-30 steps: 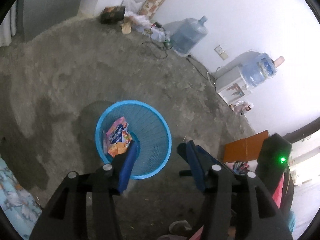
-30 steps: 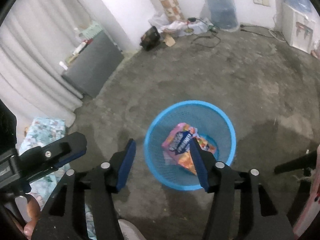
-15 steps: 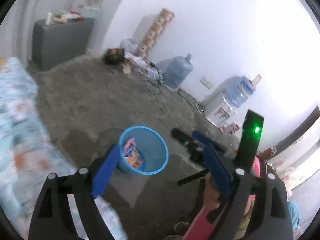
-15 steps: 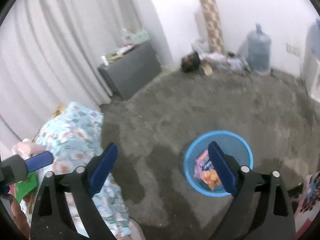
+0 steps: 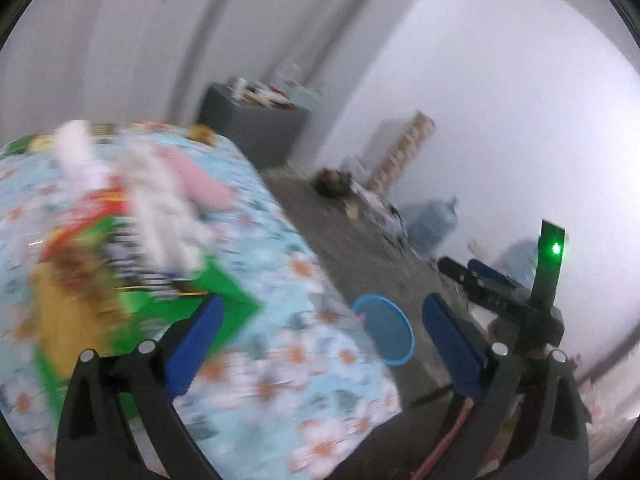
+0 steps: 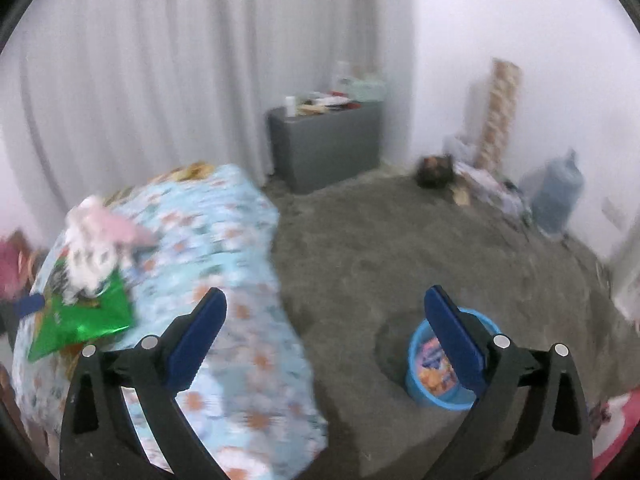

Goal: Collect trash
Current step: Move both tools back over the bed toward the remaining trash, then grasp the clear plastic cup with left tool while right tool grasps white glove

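A green snack wrapper (image 5: pixel 232 300) lies on the floral-cloth table (image 5: pixel 304 360) under crumpled white paper (image 5: pixel 160 208) and a pink scrap (image 5: pixel 200 180), all blurred. My left gripper (image 5: pixel 320 304) hovers over the table's near corner with its jaws opening and nothing between them. The right wrist view shows the green wrapper (image 6: pixel 84 320) and white paper (image 6: pixel 88 256) at far left on the table (image 6: pixel 224 240). My right gripper (image 6: pixel 325 294) is open and empty above the floor between the table and the blue basket (image 6: pixel 436 400). An orange snack bag (image 6: pixel 434 368) lies in the basket.
A grey cabinet (image 6: pixel 324 148) with clutter on top stands against the white curtain. A water jug (image 6: pixel 556 196), a patterned roll (image 6: pixel 500 116) and a loose pile (image 6: pixel 436 168) sit along the far wall. Bare concrete floor (image 6: pixel 400 240) spreads between the table and that wall.
Both grippers have risen from over the blue basket and swung left toward the floral-cloth table. Both pairs of jaws have spread wider. The basket now looks small and farther off.
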